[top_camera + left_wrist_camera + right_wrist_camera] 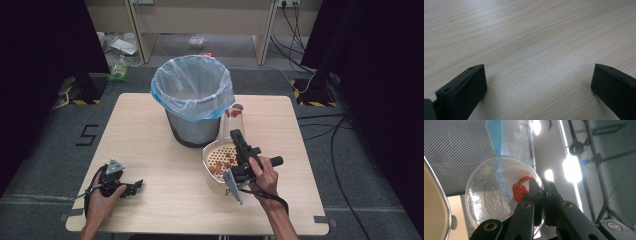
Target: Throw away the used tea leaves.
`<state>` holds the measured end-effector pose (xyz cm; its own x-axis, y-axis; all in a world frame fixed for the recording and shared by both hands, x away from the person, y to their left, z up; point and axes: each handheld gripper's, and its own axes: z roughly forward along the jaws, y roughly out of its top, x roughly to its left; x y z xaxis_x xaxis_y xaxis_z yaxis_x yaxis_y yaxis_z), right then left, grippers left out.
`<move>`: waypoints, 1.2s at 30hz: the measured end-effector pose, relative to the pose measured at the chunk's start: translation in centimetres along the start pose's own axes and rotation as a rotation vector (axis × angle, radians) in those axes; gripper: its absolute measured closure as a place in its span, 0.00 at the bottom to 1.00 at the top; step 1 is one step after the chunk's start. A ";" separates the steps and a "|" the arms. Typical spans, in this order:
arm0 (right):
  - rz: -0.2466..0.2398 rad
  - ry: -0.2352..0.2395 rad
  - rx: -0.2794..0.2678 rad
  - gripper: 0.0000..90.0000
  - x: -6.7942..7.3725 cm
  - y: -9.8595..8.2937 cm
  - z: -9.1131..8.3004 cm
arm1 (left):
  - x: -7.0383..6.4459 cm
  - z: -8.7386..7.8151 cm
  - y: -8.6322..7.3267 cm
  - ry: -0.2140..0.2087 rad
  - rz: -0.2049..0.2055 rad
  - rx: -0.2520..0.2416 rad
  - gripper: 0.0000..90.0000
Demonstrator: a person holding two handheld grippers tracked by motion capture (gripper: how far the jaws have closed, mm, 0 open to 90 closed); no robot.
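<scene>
Right hand-held gripper (239, 136): jaws clamped on the rim of a clear plastic cup (234, 120), one jaw inside the wall and one outside. Cup held just beside the bin, above the far edge of the strainer bowl; in the right gripper view the cup (496, 192) shows a red lump (520, 187) stuck inside against its wall.
Left hand-held gripper (131, 187): jaws spread wide, nothing between them, resting low over the bare surface (531, 50) at the near left.
Strainer bowl (218, 161): cream, perforated insert, brownish pieces inside; near right of centre on the surface.
Bin (193, 100): grey mesh, pale blue liner bag, standing mid-surface at the far side.
</scene>
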<state>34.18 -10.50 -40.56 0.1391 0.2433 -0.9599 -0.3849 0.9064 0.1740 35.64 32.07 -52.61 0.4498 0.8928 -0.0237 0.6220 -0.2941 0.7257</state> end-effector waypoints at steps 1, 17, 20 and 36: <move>0.032 0.012 0.010 0.97 -0.1 -0.2 0.1 | 0.0 0.0 0.0 0.000 0.000 0.000 0.00; 0.705 0.245 0.250 0.97 -2.8 -6.4 2.9 | 0.0 0.0 0.0 0.000 0.000 0.000 0.00; 0.808 0.260 0.264 0.97 -3.4 -7.4 3.2 | 0.0 0.0 0.0 0.000 0.000 0.000 0.00; 1.078 0.363 0.318 0.97 -7.2 -10.7 6.5 | 0.0 0.0 0.0 0.000 0.000 0.000 0.00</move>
<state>43.19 -19.67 -34.11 -0.4060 0.8698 -0.2805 0.1075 0.3502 0.9305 35.64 32.06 -52.61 0.4496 0.8929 -0.0238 0.6220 -0.2939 0.7258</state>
